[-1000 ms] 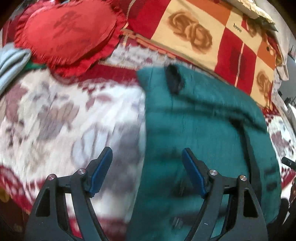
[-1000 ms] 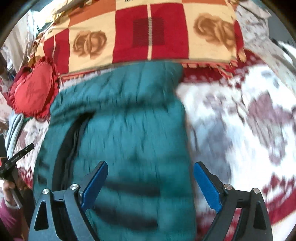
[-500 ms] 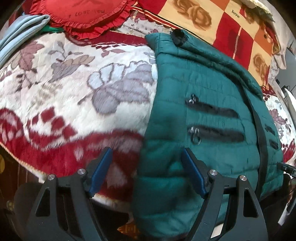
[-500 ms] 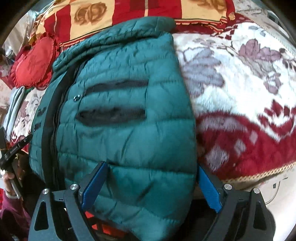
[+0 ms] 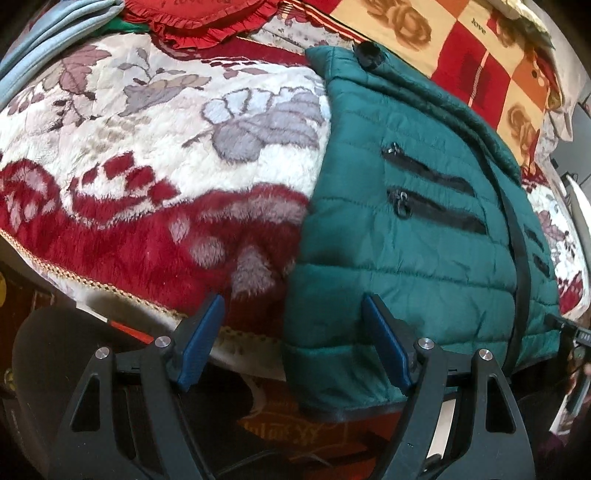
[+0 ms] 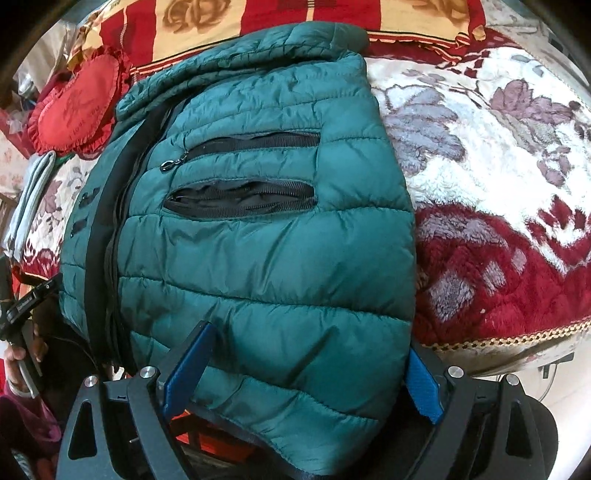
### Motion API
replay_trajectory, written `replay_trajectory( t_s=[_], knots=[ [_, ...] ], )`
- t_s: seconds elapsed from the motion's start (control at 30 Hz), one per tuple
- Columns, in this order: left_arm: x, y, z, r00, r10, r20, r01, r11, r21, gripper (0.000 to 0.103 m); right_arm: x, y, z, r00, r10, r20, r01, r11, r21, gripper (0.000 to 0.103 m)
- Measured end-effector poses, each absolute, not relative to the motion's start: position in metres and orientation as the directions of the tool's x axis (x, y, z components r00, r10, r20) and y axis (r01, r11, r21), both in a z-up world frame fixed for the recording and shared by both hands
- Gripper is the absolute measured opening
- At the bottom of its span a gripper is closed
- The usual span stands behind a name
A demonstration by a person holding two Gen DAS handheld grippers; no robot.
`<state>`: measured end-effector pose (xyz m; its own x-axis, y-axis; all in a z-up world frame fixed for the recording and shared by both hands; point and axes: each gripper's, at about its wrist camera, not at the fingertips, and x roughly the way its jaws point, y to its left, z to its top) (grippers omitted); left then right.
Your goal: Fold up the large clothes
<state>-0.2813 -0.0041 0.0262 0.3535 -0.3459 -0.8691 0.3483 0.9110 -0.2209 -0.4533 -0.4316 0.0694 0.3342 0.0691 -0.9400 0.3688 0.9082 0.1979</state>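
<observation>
A dark green quilted jacket (image 5: 417, 236) lies zipped on the bed, its hem hanging over the near edge. It has two black pocket zips on each side and a black front zip. It also fills the right wrist view (image 6: 266, 243). My left gripper (image 5: 293, 343) is open, its jaws astride the jacket's lower left corner at the bed's edge. My right gripper (image 6: 303, 373) is open, with the jacket's lower right corner bulging between its blue pads.
The jacket rests on a fluffy red and white floral blanket (image 5: 147, 147). A red frilled heart cushion (image 6: 74, 107) and a red and cream checked rose blanket (image 5: 480, 44) lie at the back. Folded grey cloth (image 5: 48, 33) lies at the far left.
Both grippers have pulled back and dropped from above the jacket's middle to its hem at the bed's near edge. Both have stayed open.
</observation>
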Motion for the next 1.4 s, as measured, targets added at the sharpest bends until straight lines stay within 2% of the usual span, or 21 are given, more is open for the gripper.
replay_trajectory(
  t_s=[0.47, 0.7, 1.0, 1.03, 1.07, 1.13, 1.2, 1.27, 1.4],
  knots=[
    [-0.281, -0.007, 0.017, 0.325, -0.349, -0.879, 0.353, 0.907, -0.229, 0.078, -0.448, -0.424, 0.068, 0.306, 0.079, -0.949, 0.353, 0.916, 0.19, 0.092],
    [-0.281, -0.013, 0.013, 0.304, -0.348, -0.887, 0.368, 0.901, -0.228, 0.079, -0.446, -0.42, 0.079, 0.328, 0.195, -0.924, 0.304, 0.904, 0.299, 0.093],
    [-0.28, -0.017, 0.005, 0.288, -0.344, -0.894, 0.361, 0.903, -0.232, 0.08, -0.444, -0.42, 0.067, 0.324, 0.196, -0.926, 0.319, 0.899, 0.302, 0.092],
    [-0.28, -0.018, 0.004, 0.284, -0.342, -0.896, 0.363, 0.903, -0.229, 0.08, -0.444, -0.418, 0.07, 0.329, 0.193, -0.924, 0.315, 0.9, 0.3, 0.091],
    [-0.281, -0.02, 0.004, 0.283, -0.34, -0.897, 0.367, 0.902, -0.227, 0.08, -0.445, -0.417, 0.071, 0.333, 0.187, -0.924, 0.311, 0.903, 0.295, 0.084],
    [-0.282, -0.021, 0.004, 0.277, -0.341, -0.898, 0.37, 0.901, -0.228, 0.08, -0.447, -0.417, 0.074, 0.336, 0.167, -0.927, 0.3, 0.914, 0.274, 0.067],
    [-0.281, -0.021, 0.003, 0.256, -0.355, -0.899, 0.371, 0.895, -0.248, 0.08, -0.449, -0.417, 0.077, 0.341, 0.141, -0.929, 0.283, 0.927, 0.245, 0.044],
    [-0.28, -0.021, 0.001, 0.224, -0.374, -0.9, 0.373, 0.886, -0.275, 0.08, -0.451, -0.419, 0.078, 0.347, 0.138, -0.928, 0.275, 0.931, 0.241, 0.04],
    [-0.278, -0.019, -0.003, 0.179, -0.409, -0.895, 0.363, 0.873, -0.326, 0.08, -0.454, -0.426, 0.079, 0.375, 0.171, -0.911, 0.283, 0.915, 0.288, 0.04]
  ],
)
